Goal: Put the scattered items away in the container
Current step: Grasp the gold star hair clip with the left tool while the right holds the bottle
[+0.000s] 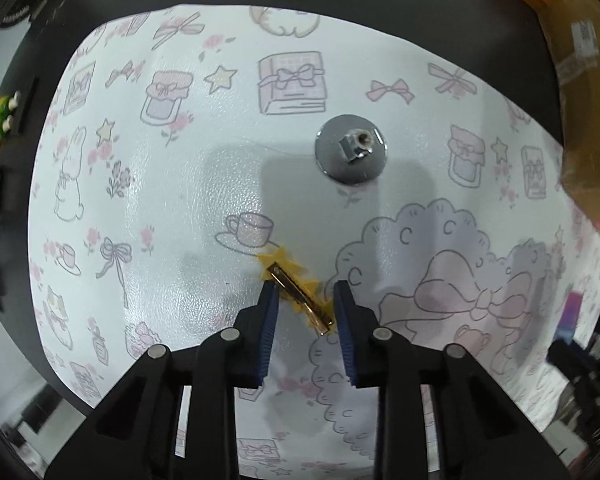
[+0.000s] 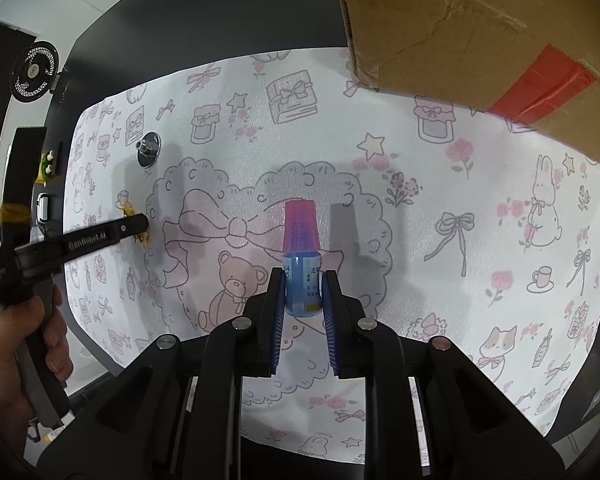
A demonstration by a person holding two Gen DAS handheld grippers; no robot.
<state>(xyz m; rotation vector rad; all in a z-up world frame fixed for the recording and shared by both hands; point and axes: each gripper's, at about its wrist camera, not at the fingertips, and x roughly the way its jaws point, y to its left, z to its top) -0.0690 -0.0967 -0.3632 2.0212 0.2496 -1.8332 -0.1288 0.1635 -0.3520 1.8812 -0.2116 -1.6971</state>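
Left wrist view: left gripper [image 1: 306, 292] spread open, straddling yellow star hair clip [image 1: 298, 290] lying flat on patterned mat [image 1: 180, 184]; clip's long axis running diagonally across gap, far end nearing left finger.

Right wrist view: right gripper [image 2: 303, 280] clamping small blue bottle [image 2: 302, 272], pink cap pointing forward; cardboard box [image 2: 480, 40] sitting ahead-right, nearer this arm.

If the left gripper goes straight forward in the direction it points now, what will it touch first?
Most likely the yellow star hair clip, lying on the mat between the open left gripper fingers. Height above it is unclear.
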